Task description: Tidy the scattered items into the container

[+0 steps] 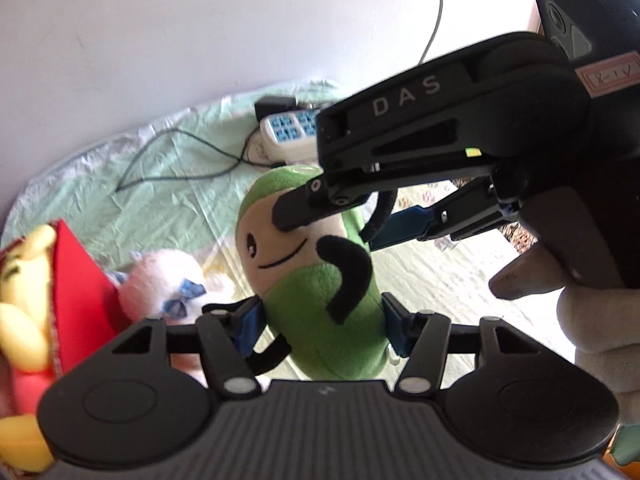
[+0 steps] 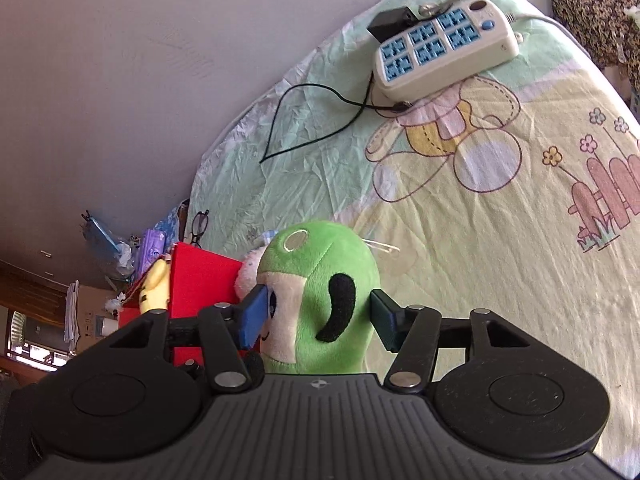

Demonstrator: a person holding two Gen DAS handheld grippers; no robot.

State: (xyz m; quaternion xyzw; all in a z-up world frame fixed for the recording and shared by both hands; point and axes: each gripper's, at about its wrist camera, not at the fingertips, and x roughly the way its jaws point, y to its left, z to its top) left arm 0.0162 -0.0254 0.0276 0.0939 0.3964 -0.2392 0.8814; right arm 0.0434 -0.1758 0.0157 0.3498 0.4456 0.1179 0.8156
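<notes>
Both tools clamp the green plush [image 1: 320, 280] above the bed [image 2: 480, 240], left tool [image 1: 318, 320] low, right tool [image 2: 316, 314] at its head; yellow toy [image 1: 24, 292] already in red container [image 1: 76, 280], white plush [image 1: 160, 280] beside it still left.

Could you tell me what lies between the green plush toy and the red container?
A white plush toy lies there, touching the red container beside the green plush toy; the left wrist view shows it best.
</notes>
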